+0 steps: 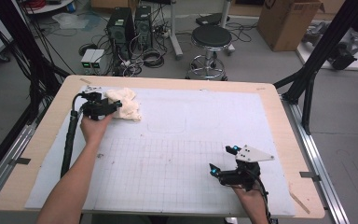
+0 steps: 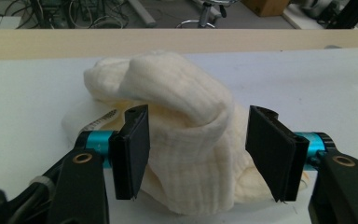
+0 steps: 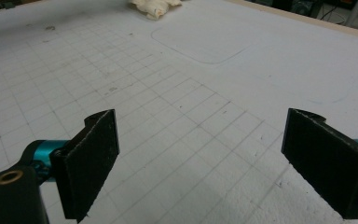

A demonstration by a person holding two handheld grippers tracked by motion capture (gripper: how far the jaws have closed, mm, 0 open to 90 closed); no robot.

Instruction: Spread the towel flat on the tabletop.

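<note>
A crumpled cream ribbed cloth (image 1: 125, 103) lies at the far left of the white mat (image 1: 205, 107). My left gripper (image 1: 115, 106) reaches into it from the left. In the left gripper view the cloth (image 2: 186, 116) bulges up between the two black pads; the left pad (image 2: 133, 149) sits against the fabric, while the right pad (image 2: 272, 156) stands a little off it. My left gripper (image 2: 198, 156) is open around the cloth. Near the front right my right gripper (image 1: 222, 159) hovers over the grid, open (image 3: 200, 158) with nothing between its pads. The cloth (image 3: 156, 7) shows far off at the top.
The mat has a printed grid (image 1: 168, 168) on its near half and a faint rounded outline (image 1: 167, 123) at its centre. The wooden table rim (image 1: 279, 116) frames it. Beyond the table stand a stool (image 1: 210, 39), computer towers (image 1: 129, 25) and a cardboard box (image 1: 286, 21).
</note>
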